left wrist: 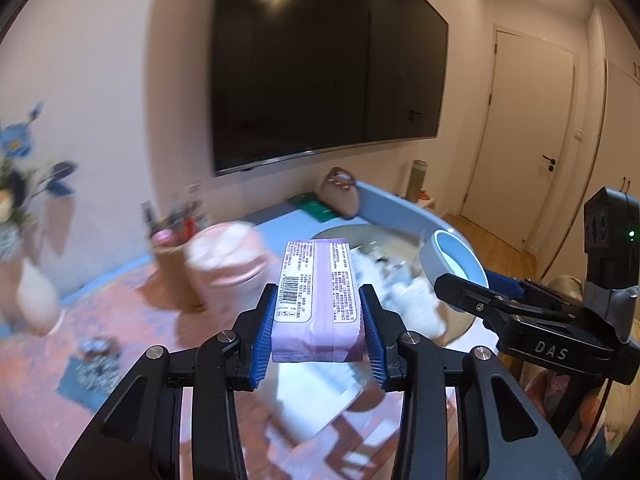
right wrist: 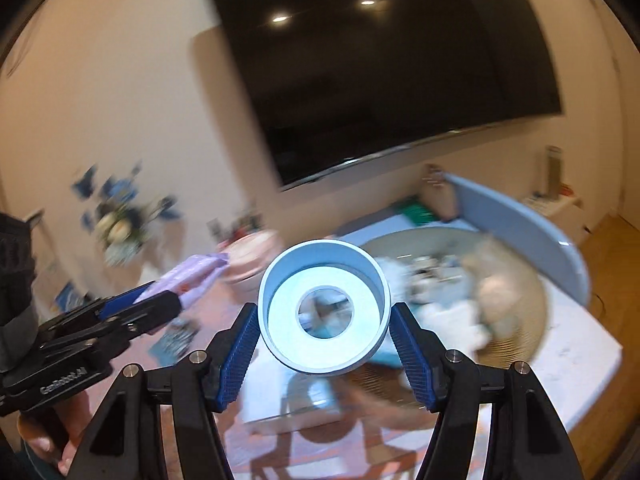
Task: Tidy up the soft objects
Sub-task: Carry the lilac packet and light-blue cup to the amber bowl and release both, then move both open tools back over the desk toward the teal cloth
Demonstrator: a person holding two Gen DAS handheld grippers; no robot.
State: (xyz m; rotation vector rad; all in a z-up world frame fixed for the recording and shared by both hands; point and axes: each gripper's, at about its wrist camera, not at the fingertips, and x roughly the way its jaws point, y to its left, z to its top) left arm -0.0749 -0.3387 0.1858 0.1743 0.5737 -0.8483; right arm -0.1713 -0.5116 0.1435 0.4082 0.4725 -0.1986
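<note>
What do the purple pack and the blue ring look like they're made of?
Purple pack: thin glossy plastic film, probably over soft tissue. Signs: crimped end seam, printed label with barcode, sides slightly pinched between the left gripper pads.
Blue ring: smooth, matte to satin, keeps its round shape in the right gripper. Looks like rigid plastic or tape on a core; can't tell which.
</note>
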